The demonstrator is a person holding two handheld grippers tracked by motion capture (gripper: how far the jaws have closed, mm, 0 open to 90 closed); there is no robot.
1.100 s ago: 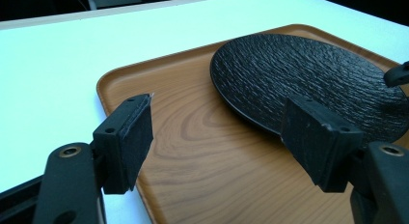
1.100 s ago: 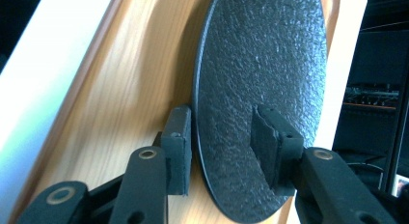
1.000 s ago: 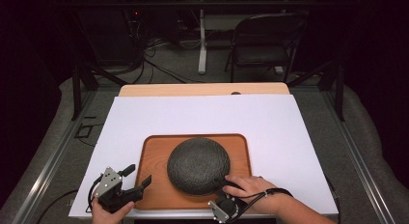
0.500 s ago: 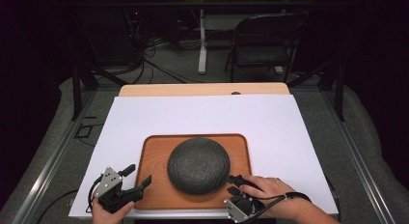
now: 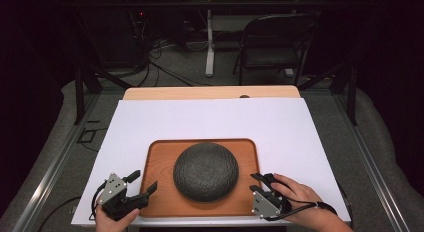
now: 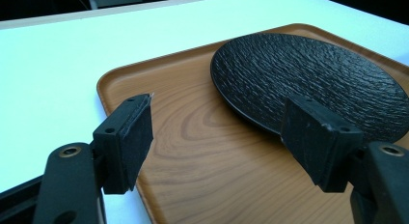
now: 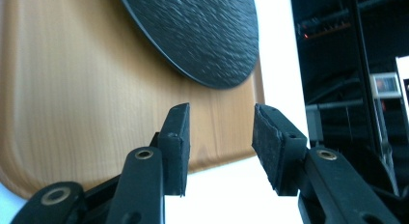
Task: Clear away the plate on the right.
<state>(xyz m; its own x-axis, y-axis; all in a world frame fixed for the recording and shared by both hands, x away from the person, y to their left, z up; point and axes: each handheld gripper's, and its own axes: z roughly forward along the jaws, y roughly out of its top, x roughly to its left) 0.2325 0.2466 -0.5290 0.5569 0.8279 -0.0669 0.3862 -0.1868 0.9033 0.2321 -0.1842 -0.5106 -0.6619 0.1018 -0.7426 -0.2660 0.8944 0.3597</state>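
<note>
A round black plate (image 5: 205, 171) with a rough, rippled surface lies in the middle of a wooden tray (image 5: 160, 157) on the white tabletop. My left gripper (image 5: 144, 181) stands open at the tray's front left corner. In the left gripper view its jaws (image 6: 219, 132) straddle the tray's rim (image 6: 103, 84), with the plate (image 6: 313, 69) beyond them. My right gripper (image 5: 263, 178) is open at the tray's right edge, held by a hand. In the right gripper view the gripper (image 7: 219, 142) has only the tray's edge (image 7: 226, 147) past its pads, and the plate (image 7: 202, 31) lies farther off.
The white sheet (image 5: 210, 122) covers the table, and a wooden strip (image 5: 210, 93) shows at its far edge. A dark folding chair (image 5: 272, 47) and cables stand on the floor behind. Metal rails run along both sides of the table.
My right hand has moved right, from the plate's front right edge to the tray's right edge. The left gripper, plate and tray have stayed where they were.
</note>
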